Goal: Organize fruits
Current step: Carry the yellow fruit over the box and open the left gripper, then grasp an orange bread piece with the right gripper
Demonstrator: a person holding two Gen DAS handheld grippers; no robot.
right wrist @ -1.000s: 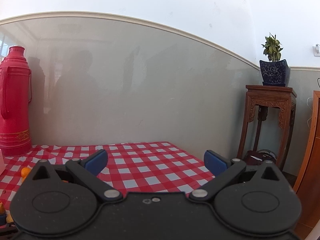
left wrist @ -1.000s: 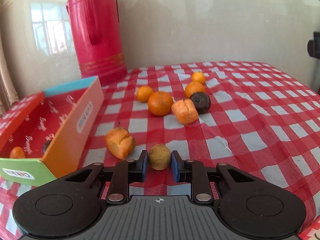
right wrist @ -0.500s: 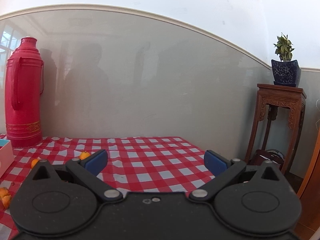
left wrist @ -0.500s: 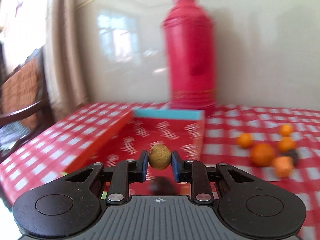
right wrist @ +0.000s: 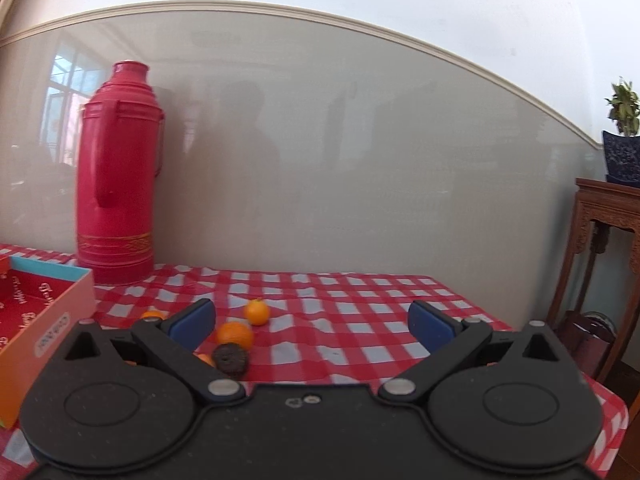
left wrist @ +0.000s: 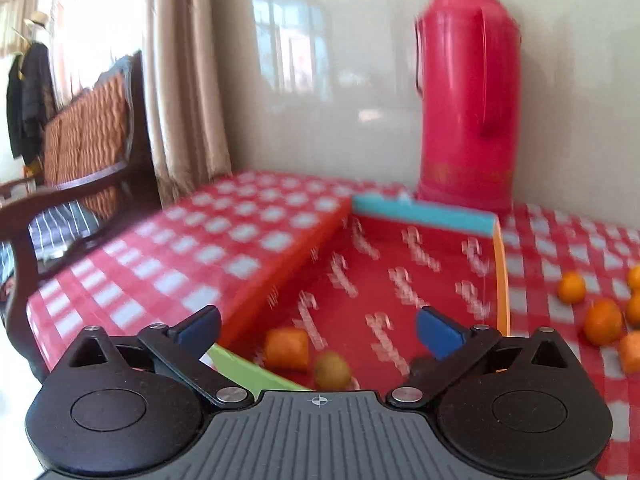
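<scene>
Holding my left gripper (left wrist: 318,326) wide over the red box (left wrist: 400,264), brown-yellow fruit (left wrist: 331,369) lying below between its jaws, beside an orange piece (left wrist: 287,349); my right gripper (right wrist: 312,320) wide, empty, oranges (right wrist: 235,335) near its left finger.

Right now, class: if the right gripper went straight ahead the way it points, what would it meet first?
The open right gripper points over bare red-and-white checked tablecloth toward the grey wall panel. The small oranges and dark round fruit lie left of that line, so probably the wall, though depth is unclear.
</scene>
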